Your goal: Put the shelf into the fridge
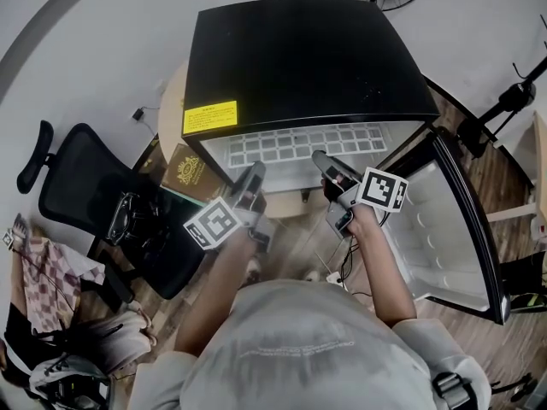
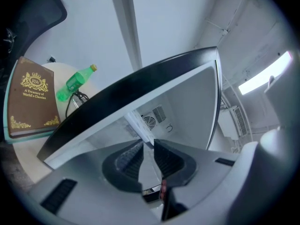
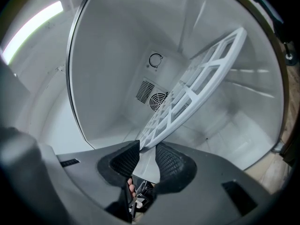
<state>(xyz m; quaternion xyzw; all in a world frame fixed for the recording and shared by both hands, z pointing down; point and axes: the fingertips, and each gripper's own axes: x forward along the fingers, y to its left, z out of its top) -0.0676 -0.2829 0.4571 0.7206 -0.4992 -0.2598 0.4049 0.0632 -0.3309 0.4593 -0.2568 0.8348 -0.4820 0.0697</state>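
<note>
White plastic grid shelf (image 1: 299,146) sits partway inside the open black mini fridge (image 1: 299,49). Left gripper (image 1: 255,171) and right gripper (image 1: 321,159) each have jaws clenched on its near edge. Shelf looks tilted. Likely risks: a corner jams against a side wall, or the thin edge slips.

Seemingly white grid shelf (image 1: 299,148), black fridge (image 1: 299,58)
</note>
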